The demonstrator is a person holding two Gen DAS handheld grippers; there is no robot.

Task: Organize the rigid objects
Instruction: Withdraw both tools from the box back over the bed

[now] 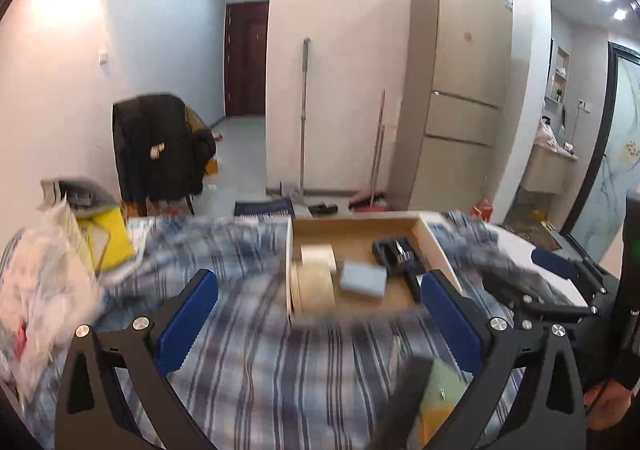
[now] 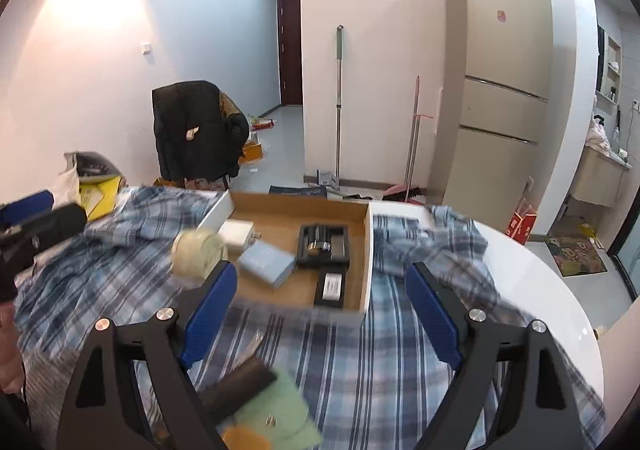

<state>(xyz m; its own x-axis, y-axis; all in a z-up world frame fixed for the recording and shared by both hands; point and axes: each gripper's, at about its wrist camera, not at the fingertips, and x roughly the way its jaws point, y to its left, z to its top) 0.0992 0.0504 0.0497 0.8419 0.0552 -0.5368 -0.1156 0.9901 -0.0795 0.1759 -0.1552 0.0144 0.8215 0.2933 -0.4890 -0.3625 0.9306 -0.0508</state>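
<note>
Your fingers are spread wide on both grippers, the left gripper (image 1: 318,314) and the right gripper (image 2: 320,310), each gripping nothing above the plaid cloth (image 2: 360,362). Just beyond them, the cardboard tray (image 2: 366,246) holds tape rolls (image 1: 314,282), a blue box (image 2: 266,262) and a black case (image 2: 324,244).

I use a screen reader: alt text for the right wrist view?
Open right gripper above a plaid cloth, facing a shallow box holding tape rolls, a blue box and black cases.
</note>
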